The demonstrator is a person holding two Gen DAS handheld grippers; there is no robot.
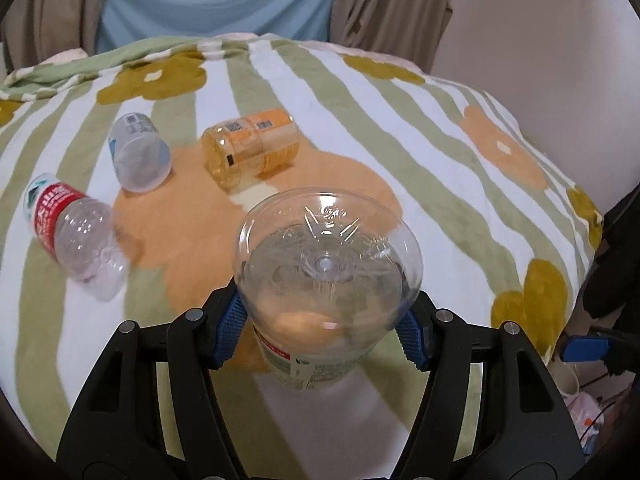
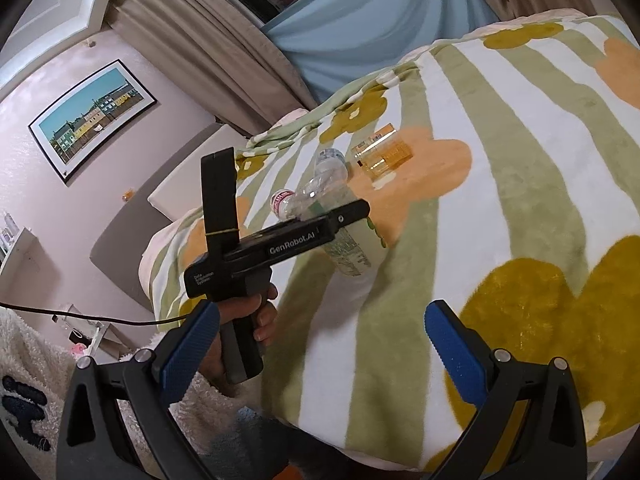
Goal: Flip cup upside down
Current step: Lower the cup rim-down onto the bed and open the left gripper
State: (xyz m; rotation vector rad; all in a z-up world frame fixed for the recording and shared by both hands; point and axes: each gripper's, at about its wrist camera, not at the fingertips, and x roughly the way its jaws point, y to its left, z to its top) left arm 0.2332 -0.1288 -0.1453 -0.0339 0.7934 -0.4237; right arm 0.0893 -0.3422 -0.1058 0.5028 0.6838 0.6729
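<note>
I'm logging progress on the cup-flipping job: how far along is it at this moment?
Done: the left gripper is shut on the clear cup, which is lifted with its base facing the camera. In hand: the turn itself, as the cup is tilted above the blanket, not yet set down. Left: placing it upside down. The right gripper hangs open and empty. Three other containers lie on their sides, untouched.
</note>
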